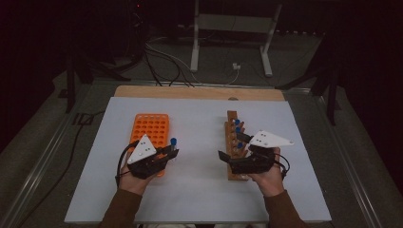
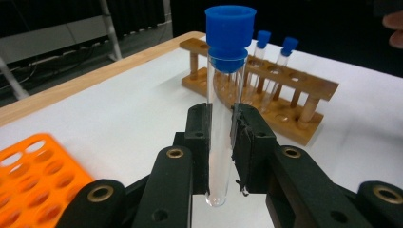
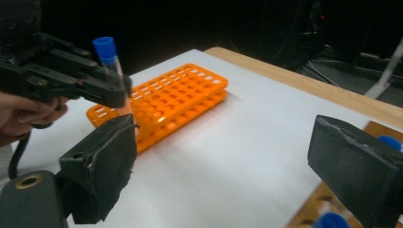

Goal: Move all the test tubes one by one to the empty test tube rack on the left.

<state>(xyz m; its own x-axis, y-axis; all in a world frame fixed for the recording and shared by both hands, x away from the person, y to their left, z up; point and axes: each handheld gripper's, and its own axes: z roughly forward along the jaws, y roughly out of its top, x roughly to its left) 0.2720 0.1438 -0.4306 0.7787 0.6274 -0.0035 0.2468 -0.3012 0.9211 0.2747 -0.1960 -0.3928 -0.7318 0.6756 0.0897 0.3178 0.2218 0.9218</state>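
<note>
Left gripper (image 2: 221, 142) clamped on blue-capped test tube (image 2: 226, 95), upright

Left tool (image 2: 222, 142) clamped shut, right tool (image 3: 237, 175) jaws spread wide

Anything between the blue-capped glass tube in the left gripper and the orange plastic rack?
Nothing visible. The left gripper is shut on the clear blue-capped test tube, held upright over the white table sheet just beside the orange perforated rack. The rack's holes look empty. The open right gripper is apart, by the wooden tube rack.
</note>
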